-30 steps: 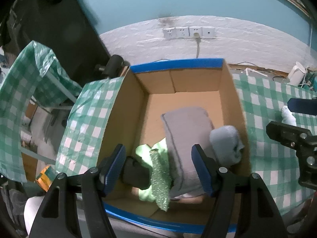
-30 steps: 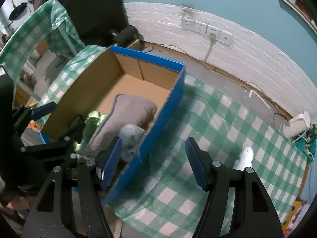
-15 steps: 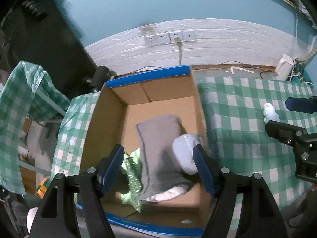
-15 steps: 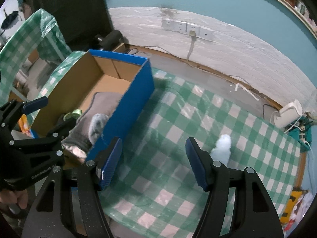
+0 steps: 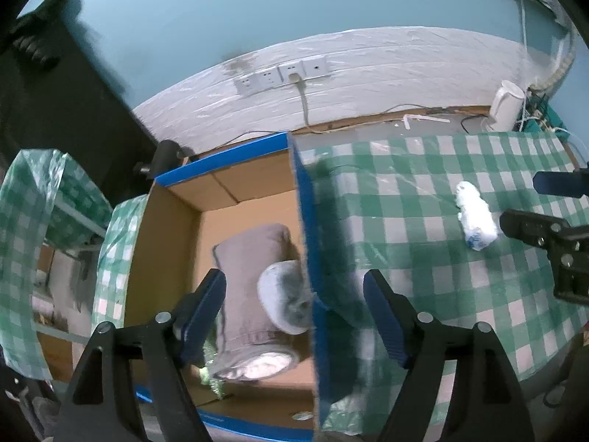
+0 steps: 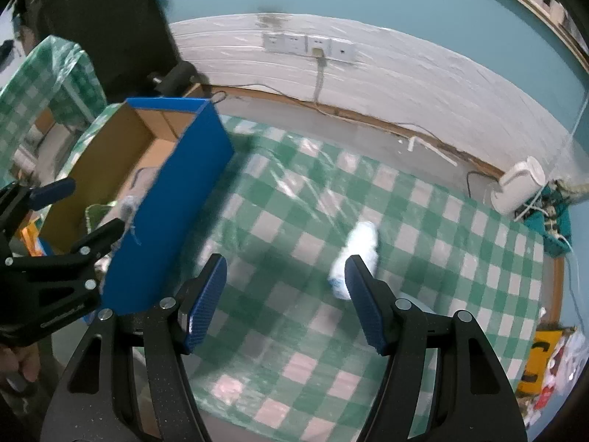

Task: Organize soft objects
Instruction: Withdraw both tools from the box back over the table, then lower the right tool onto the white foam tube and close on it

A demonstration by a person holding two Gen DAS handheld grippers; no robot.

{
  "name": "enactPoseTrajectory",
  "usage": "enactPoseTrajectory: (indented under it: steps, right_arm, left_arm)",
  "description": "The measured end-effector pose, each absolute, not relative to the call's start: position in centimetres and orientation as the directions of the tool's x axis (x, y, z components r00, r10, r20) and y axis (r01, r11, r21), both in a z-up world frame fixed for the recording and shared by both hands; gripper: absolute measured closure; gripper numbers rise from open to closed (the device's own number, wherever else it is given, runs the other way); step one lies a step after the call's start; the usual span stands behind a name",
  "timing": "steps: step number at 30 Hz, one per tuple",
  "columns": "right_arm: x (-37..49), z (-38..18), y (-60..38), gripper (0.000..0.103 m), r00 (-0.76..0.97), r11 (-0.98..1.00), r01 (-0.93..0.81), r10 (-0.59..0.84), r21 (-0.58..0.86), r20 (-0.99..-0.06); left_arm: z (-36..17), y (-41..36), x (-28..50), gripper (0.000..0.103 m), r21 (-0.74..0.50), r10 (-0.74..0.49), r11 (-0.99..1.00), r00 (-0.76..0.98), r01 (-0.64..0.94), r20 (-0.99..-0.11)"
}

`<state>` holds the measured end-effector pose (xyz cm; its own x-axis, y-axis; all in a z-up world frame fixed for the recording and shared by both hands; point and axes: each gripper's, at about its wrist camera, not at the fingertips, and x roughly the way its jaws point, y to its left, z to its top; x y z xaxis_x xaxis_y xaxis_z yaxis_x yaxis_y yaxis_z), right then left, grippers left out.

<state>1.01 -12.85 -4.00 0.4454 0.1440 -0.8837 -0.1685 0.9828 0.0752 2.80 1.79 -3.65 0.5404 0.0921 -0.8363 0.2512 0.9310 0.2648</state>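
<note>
Sock [image 6: 356, 258], white and rolled into a soft, stubby bundle, lies alone on the glossy green-checked counter [image 6: 434, 228], long axis running near to far, touching the inner edge of the right claw's [image 6: 287, 300] right finger in view, so that wide-open, empty claw looks nearer. Left claw [image 5: 294, 316], also spread and empty, straddles the blue wall of the cardboard box [image 5: 305, 243], above a grey folded cloth [image 5: 254, 280] and pale fuzzy roll [image 5: 285, 302] inside.
</note>
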Motion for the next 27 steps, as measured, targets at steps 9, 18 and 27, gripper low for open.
enactPoseTrajectory:
  steps: [9, 18, 27]
  right_arm:
    - [0.6, -5.2, -17.8, 0.036, 0.432, 0.992, -0.104, 0.106, 0.067, -0.896]
    - [0.9, -7.0, -21.6, 0.036, 0.398, 0.994, -0.109, 0.053, 0.011, -0.916]
    - [1.9, -10.2, -23.4, 0.036, 0.322, 0.985, -0.171, 0.090, 0.035, -0.943]
  left_arm:
    - [-4.8, -2.5, 2.8, 0.022, 0.278, 0.076, 0.905, 0.520, 0.323, -0.851]
    - [-6.6, -6.1, 3.6, 0.022, 0.263, 0.057, 0.886, 0.473, 0.382, -0.879]
    - [-9.3, -8.9, 5.5, 0.022, 0.195, 0.011, 0.885, 0.399, 0.423, -0.917]
